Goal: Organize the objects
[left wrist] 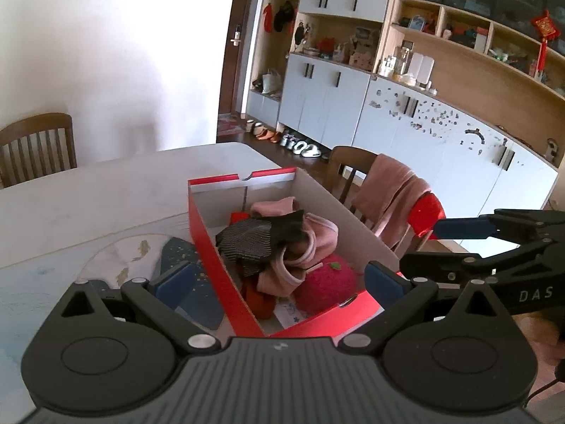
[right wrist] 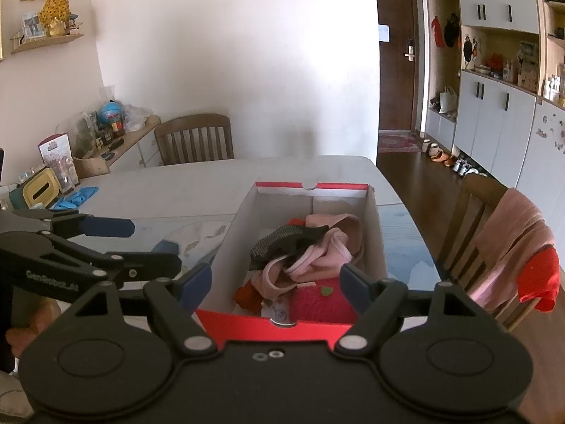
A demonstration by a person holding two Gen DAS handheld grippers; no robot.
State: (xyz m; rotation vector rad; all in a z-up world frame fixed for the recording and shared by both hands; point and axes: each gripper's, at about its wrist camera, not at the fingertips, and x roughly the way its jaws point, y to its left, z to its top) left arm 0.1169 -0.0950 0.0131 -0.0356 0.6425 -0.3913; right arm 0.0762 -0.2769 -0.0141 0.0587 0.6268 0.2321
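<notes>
A red and white shoebox (left wrist: 206, 243) (right wrist: 374, 219) stands open on the table. It holds a pile of small clothes: pink socks (left wrist: 314, 236) (right wrist: 332, 243), a black and grey striped sock (left wrist: 257, 236) (right wrist: 279, 243), a red fuzzy piece (left wrist: 326, 279) (right wrist: 317, 300). My left gripper (left wrist: 277, 281) is open and empty, its fingers spanning the box's near left corner. My right gripper (right wrist: 275, 279) is open and empty over the box's near end. Each gripper also shows in the other's view, the right one (left wrist: 434, 247) and the left one (right wrist: 144, 243).
The table (right wrist: 197, 183) has a patterned mat (left wrist: 116, 261) under the box. Wooden chairs stand around; one at the right (right wrist: 508, 240) carries pink and red cloths. Blue gloves (right wrist: 76, 196) and a tissue box lie at the table's far left. Cabinets and shoes line the right wall.
</notes>
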